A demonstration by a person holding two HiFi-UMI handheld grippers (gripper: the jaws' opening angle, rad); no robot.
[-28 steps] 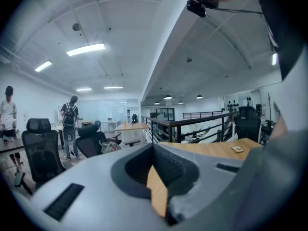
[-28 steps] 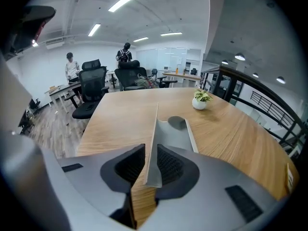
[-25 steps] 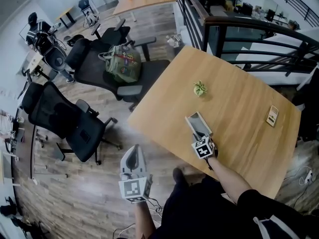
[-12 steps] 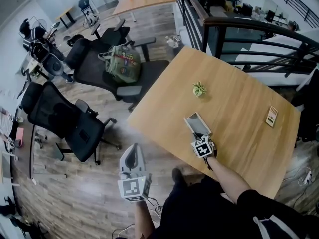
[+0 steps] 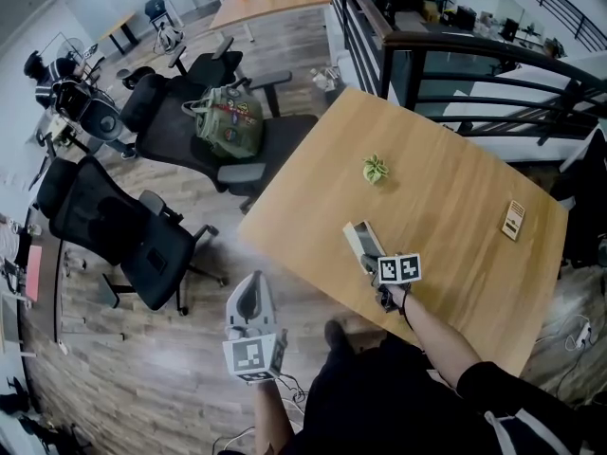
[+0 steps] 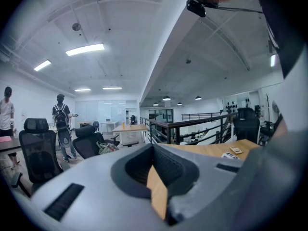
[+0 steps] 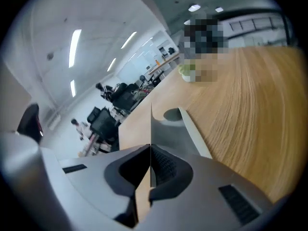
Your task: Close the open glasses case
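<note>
My right gripper [image 5: 372,260], fingers pinching the lid [image 7: 150,124] of the case [image 5: 358,239], sits at the bench's [image 5: 455,188] near left edge. If I push sideways, the case may slide off. My left gripper [image 5: 253,284] hangs empty, fingers pressed together.

glasses case [image 5: 358,238] on table [image 5: 455,207], plant [image 5: 376,169] behind

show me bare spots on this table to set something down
Bare wood between the plant and the small card, and the far corner by the railing. Crowded: the near edge, at the glasses case and right gripper.
</note>
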